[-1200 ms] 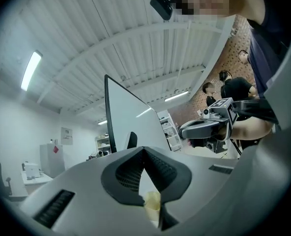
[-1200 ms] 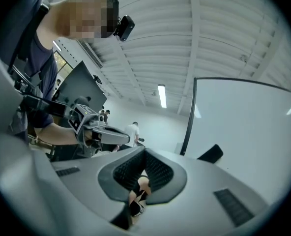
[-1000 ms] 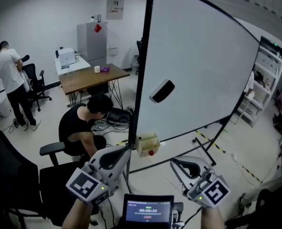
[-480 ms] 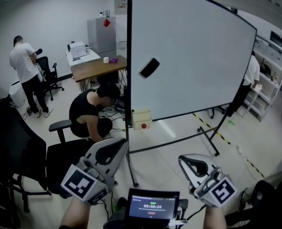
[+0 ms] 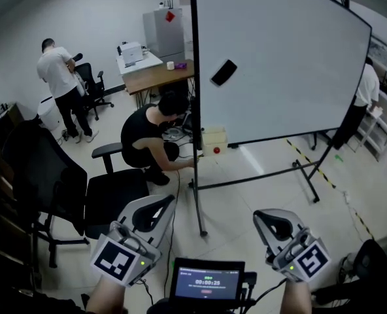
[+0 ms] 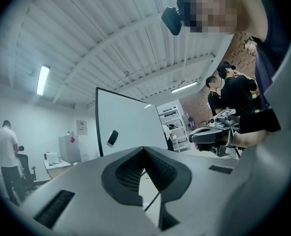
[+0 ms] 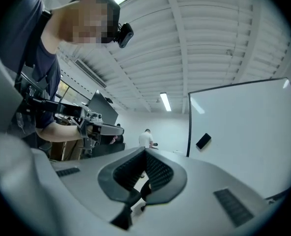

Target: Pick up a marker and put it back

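A white board (image 5: 285, 64) on a wheeled stand fills the upper right of the head view, with a black eraser (image 5: 224, 72) stuck to it. A cream box (image 5: 213, 140) with a red spot hangs at the board's lower left corner. I cannot make out a marker in any view. My left gripper (image 5: 167, 201) (image 6: 143, 150) and my right gripper (image 5: 264, 216) (image 7: 145, 151) hang side by side, well short of the board. Both are shut with nothing between the pads. They point level toward the board.
A person (image 5: 148, 133) crouches by the board's left post next to a black office chair (image 5: 108, 188). Another person (image 5: 59, 77) stands at the back left, and a third (image 5: 363, 97) by shelves at the right. A wooden table (image 5: 155, 76) stands behind. A small screen (image 5: 206, 285) sits between my hands.
The head view has swung and drawn back. The board stands farther off, and the crouching person and the black chair have slid toward the middle. Both grippers have stayed shut and empty.
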Demonstrator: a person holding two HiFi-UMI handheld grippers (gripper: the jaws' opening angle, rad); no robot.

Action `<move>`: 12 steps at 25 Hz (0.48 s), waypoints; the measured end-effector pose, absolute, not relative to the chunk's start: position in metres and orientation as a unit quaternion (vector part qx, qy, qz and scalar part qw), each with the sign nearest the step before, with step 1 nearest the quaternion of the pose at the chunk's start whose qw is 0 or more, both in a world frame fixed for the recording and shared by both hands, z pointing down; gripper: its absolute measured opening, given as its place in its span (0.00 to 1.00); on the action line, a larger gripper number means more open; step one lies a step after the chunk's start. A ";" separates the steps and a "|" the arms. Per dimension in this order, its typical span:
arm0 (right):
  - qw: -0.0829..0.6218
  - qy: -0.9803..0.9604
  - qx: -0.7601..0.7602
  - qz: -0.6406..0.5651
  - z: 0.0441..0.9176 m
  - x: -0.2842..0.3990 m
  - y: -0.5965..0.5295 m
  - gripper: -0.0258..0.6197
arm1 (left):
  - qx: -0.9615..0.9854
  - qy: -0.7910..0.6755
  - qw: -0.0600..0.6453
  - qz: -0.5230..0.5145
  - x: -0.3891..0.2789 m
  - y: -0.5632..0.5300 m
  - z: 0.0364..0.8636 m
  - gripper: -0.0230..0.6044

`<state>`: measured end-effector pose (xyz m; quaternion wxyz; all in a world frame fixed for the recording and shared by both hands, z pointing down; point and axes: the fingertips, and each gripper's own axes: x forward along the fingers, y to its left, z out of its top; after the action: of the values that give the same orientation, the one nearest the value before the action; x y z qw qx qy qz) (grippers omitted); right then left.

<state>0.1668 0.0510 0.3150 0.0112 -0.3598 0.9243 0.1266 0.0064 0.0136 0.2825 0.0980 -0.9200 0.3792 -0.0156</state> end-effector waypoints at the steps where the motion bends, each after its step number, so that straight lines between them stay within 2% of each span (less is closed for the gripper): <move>1: 0.011 0.925 -0.358 0.124 0.317 0.163 0.052 0.06 | -0.918 0.384 0.098 -0.019 0.002 0.015 0.284 0.04; 12: -0.026 0.923 -0.364 0.123 0.322 0.092 0.068 0.06 | -0.907 0.416 0.066 0.003 -0.091 0.036 0.303 0.04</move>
<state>0.0922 0.0682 0.3216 -0.0255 -0.3642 0.9228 0.1229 -0.0914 0.0358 0.3034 0.0662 -0.9068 0.4163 0.0029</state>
